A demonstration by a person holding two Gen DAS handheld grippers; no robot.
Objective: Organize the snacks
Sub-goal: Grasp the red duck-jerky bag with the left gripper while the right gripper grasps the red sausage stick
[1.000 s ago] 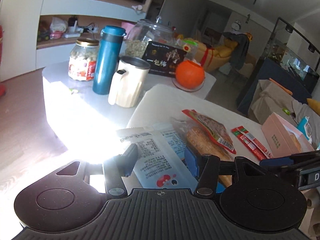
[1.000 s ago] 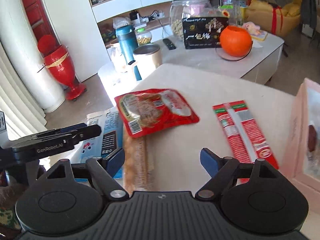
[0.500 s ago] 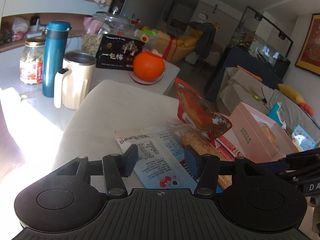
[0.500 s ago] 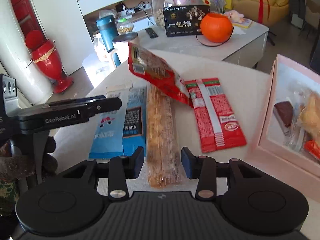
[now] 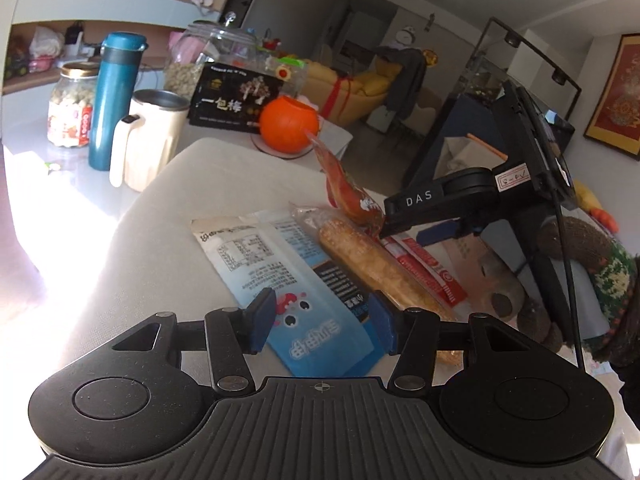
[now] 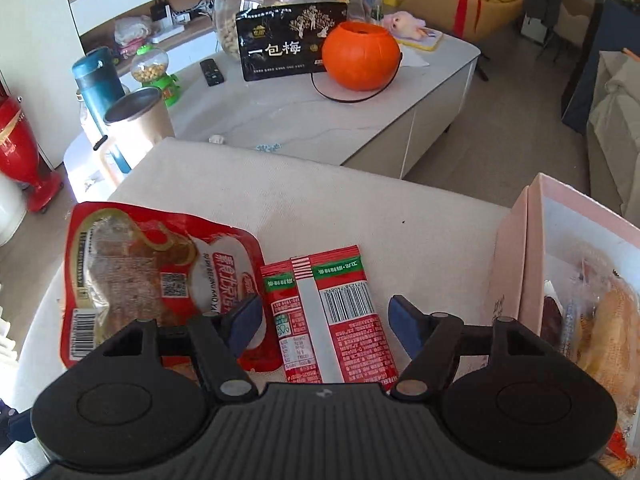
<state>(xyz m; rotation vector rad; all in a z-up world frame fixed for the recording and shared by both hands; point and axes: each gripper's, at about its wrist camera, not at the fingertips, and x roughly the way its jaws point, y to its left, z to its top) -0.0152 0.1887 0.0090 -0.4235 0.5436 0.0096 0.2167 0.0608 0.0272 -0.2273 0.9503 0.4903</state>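
**Hidden edges around the pink box**

The pink box [image 6: 520, 248] runs off the right edge, its contents blurred. Left of it, the red pouch's [image 6: 152, 276] lower corner sits behind the right gripper [image 6: 324, 318]. The blue packet's [image 5: 304, 280] near end disappears under the left gripper [image 5: 322, 320].

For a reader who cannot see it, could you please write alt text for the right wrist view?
The open right gripper hovers over a red-and-green snack packet on a beige cushion, a red pouch leaning by its left finger. A pink box stands right.

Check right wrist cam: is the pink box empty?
No, the pink box is open and holds several wrapped snacks inside it.
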